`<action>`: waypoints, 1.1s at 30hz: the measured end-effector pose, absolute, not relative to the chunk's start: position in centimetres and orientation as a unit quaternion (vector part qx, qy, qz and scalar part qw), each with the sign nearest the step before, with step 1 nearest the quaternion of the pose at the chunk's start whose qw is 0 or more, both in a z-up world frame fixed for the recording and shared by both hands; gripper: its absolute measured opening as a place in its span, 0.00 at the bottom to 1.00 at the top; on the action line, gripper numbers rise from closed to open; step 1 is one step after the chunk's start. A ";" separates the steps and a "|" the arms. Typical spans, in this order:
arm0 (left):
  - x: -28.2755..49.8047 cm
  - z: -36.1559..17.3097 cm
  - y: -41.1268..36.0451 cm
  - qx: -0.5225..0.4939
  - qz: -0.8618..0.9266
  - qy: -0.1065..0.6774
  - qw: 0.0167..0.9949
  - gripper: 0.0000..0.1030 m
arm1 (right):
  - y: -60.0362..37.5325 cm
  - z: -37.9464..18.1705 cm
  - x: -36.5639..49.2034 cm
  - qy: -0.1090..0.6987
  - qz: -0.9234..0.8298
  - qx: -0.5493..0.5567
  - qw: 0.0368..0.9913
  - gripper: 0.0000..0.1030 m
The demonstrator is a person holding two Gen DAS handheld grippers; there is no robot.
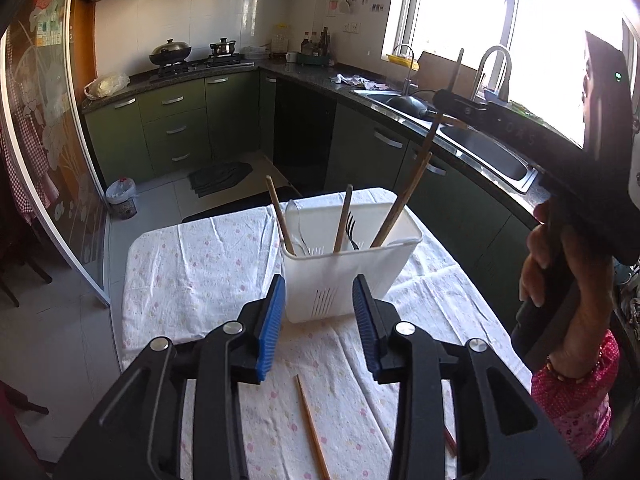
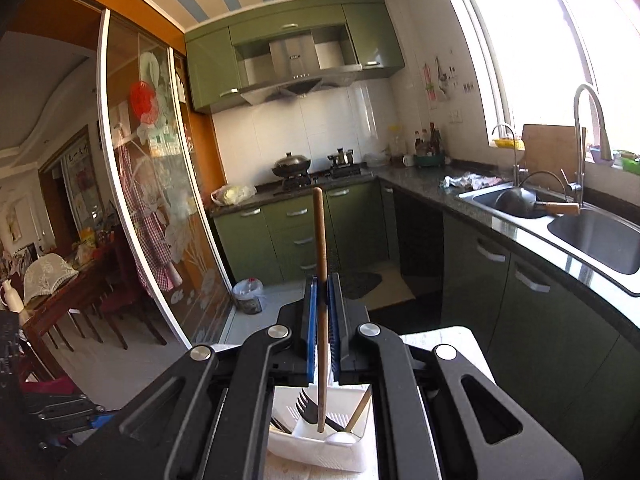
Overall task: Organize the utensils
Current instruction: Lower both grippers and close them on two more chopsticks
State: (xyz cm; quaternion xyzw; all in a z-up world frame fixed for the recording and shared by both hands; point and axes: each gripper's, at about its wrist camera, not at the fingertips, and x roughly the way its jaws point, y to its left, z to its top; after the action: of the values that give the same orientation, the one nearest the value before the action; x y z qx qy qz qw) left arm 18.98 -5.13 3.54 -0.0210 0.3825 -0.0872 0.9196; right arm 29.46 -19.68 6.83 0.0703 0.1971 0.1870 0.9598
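In the left wrist view, the left gripper (image 1: 319,312) hovers low over the table with its blue-padded jaws spread wide and nothing between them, aimed at the white utensil caddy (image 1: 348,256) that stands on the floral tablecloth (image 1: 192,264). The caddy is a slotted plastic box holding several wooden chopsticks and a black fork (image 1: 351,226); one loose chopstick (image 1: 312,426) lies on the cloth just in front of the gripper, and the tip of another object pokes out at the right under the gripper's body, too hidden to name. The right gripper (image 1: 448,98) is up high at the right, over the caddy, with a long wooden stick running from it down into the box. The risk here seems to be tipping: the caddy looks light and tall, and a slanted stick pushed against its wall could shove or topple it, since the left gripper is not bracing it. In the right wrist view, the right gripper (image 2: 323,312) is clamped on a wooden chopstick (image 2: 320,264), held close to upright, its lower end reaching down into the caddy (image 2: 320,444) beside the fork (image 2: 305,406). Whether the tip touches the bottom I cannot tell. If it is let go while still leaning, it may catch on the fork's tines or land crossed instead of standing with the others.
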 end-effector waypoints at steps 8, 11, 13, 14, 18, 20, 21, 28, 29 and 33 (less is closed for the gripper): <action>17.8 -0.9 -5.0 -0.032 -0.092 0.436 0.895 0.44 | -19.0 4.0 29.2 0.218 0.196 0.040 0.955 0.28; 17.5 -3.0 -5.2 -0.029 -0.093 0.468 0.879 0.47 | -20.4 4.3 26.5 0.201 0.198 0.046 0.958 0.28; 17.4 -4.6 -5.4 -0.028 -0.092 0.490 0.867 0.47 | -21.6 4.2 23.8 0.193 0.201 0.053 0.959 0.36; 17.5 -5.5 -5.4 -0.027 -0.092 0.502 0.859 0.48 | -22.3 3.9 22.5 0.193 0.202 0.057 0.958 0.39; 18.0 -9.8 -5.9 -0.025 -0.086 0.564 0.821 0.54 | -24.9 0.9 17.8 0.217 0.210 0.082 0.950 0.42; 18.2 -11.8 -6.1 -0.021 -0.080 0.589 0.804 0.54 | -26.4 -1.1 16.2 0.237 0.210 0.105 0.943 0.42; 18.3 -12.5 -6.1 -0.017 -0.075 0.596 0.799 0.54 | -27.1 -2.2 15.7 0.248 0.210 0.120 0.938 0.42; 18.5 -14.5 -7.0 0.003 -0.053 0.611 0.789 0.51 | -31.7 -7.9 14.8 0.312 0.192 0.184 0.912 0.42; 18.3 -14.5 -7.1 0.007 -0.050 0.610 0.791 0.47 | -32.2 -8.2 14.8 0.314 0.190 0.189 0.911 0.42; 17.9 -14.5 -7.6 0.016 -0.036 0.608 0.793 0.29 | -33.3 -8.8 15.0 0.317 0.189 0.199 0.908 0.42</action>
State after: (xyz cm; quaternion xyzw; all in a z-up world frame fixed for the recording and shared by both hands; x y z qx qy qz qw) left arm 17.92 -7.56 -14.48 0.0161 0.6085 -0.0362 0.7926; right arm 14.98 -33.26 -8.80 0.1992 0.3171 0.1891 0.9077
